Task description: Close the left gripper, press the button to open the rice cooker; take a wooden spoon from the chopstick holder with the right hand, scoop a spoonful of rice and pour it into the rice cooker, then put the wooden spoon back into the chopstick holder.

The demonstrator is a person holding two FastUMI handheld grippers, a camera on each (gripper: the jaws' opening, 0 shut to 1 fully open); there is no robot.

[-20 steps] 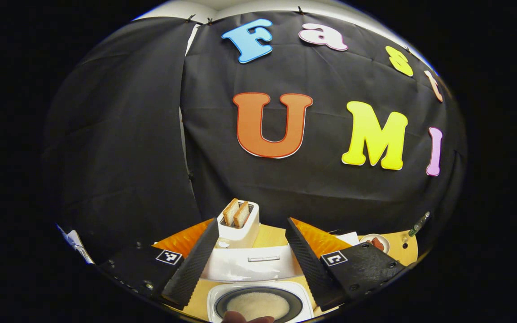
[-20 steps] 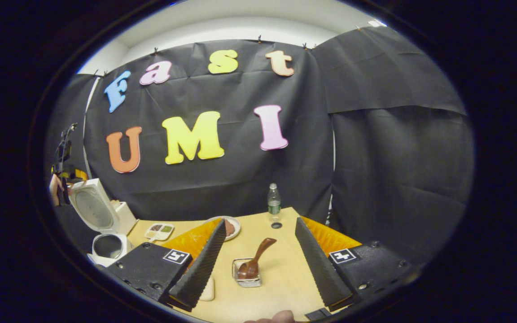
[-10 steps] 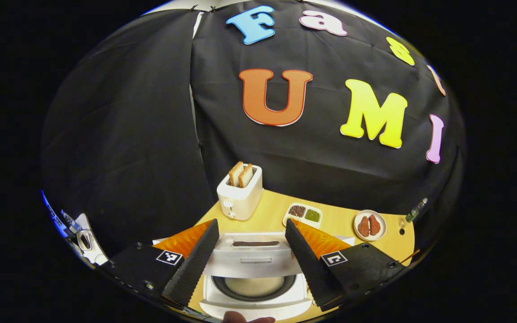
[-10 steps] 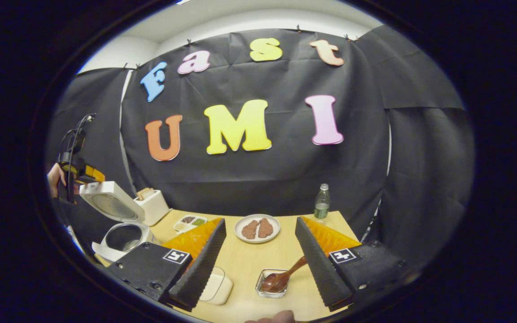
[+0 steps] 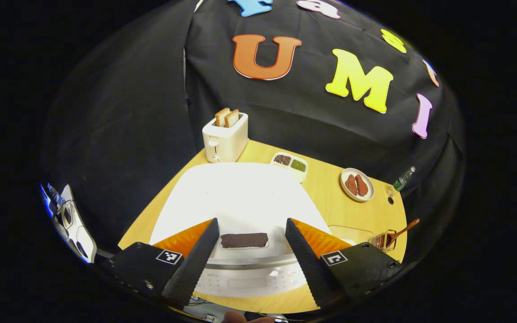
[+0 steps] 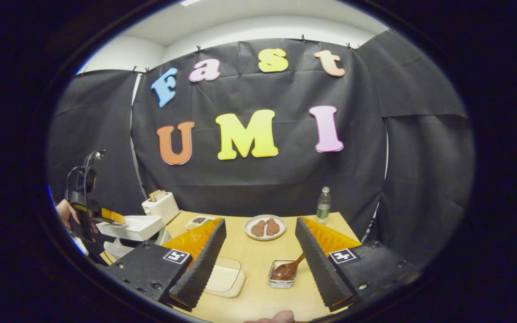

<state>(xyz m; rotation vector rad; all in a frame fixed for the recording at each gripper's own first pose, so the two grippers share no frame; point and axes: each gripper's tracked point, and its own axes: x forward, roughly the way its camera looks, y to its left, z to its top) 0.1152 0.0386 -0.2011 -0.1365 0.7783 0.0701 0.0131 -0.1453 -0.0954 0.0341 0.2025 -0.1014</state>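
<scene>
The white rice cooker (image 5: 240,202) sits right below the left gripper (image 5: 251,255), its lid down and its dark button strip (image 5: 244,240) between the wide jaws. The right gripper (image 6: 258,264) hovers with jaws equally wide and empty; just ahead between them the brown wooden spoon (image 6: 287,270) rests in the small clear chopstick holder (image 6: 282,279) on the bench (image 6: 258,251). Likely risk: pressing with jaws spread, the fingers would straddle the button and miss.
</scene>
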